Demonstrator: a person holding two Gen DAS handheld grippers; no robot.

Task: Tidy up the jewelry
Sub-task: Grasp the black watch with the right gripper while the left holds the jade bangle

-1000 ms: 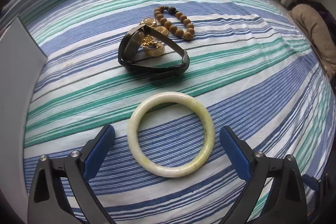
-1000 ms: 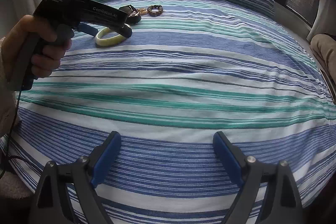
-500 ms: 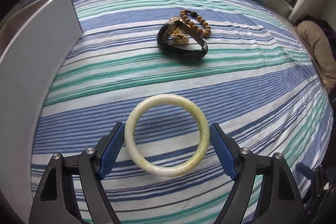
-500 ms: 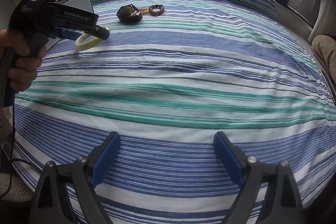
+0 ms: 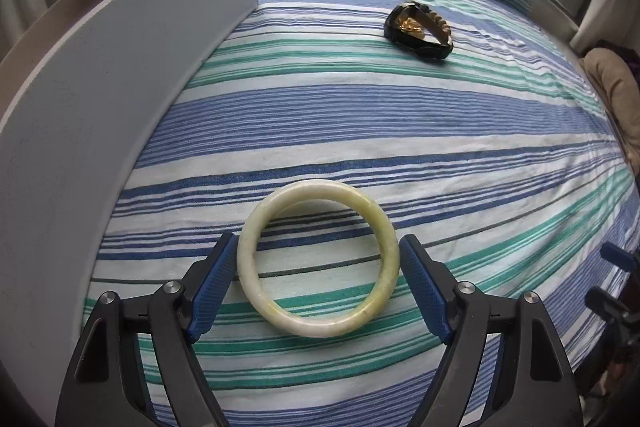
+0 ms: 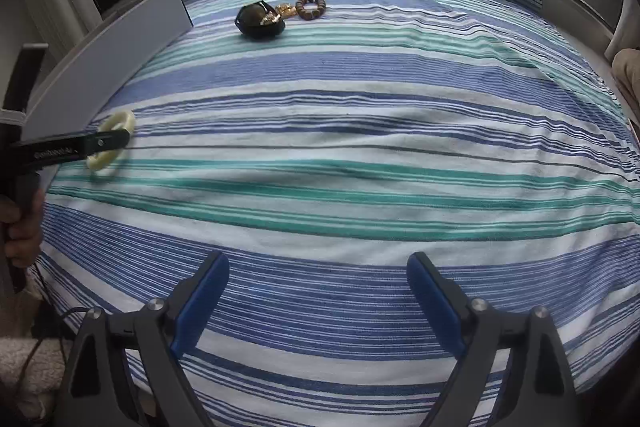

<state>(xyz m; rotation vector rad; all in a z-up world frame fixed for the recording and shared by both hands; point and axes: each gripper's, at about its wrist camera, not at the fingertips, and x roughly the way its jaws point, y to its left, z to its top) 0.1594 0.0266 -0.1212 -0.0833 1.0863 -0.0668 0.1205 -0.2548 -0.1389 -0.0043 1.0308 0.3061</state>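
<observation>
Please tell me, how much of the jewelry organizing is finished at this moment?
Nothing looks put away yet. In hand: the left tongs grip the pale jade bangle, lifted off the striped bedsheet close to the grey box. Left: the black watch, the gold pieces and the wooden bead bracelet lie on the sheet. The right tongs are open and empty.

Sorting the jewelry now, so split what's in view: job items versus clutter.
Job: jade bangle clamped in left hand-held gripper; black watch; gold pieces; bead bracelet; grey box.
Lying about: striped bedspread; beige cloth.
</observation>
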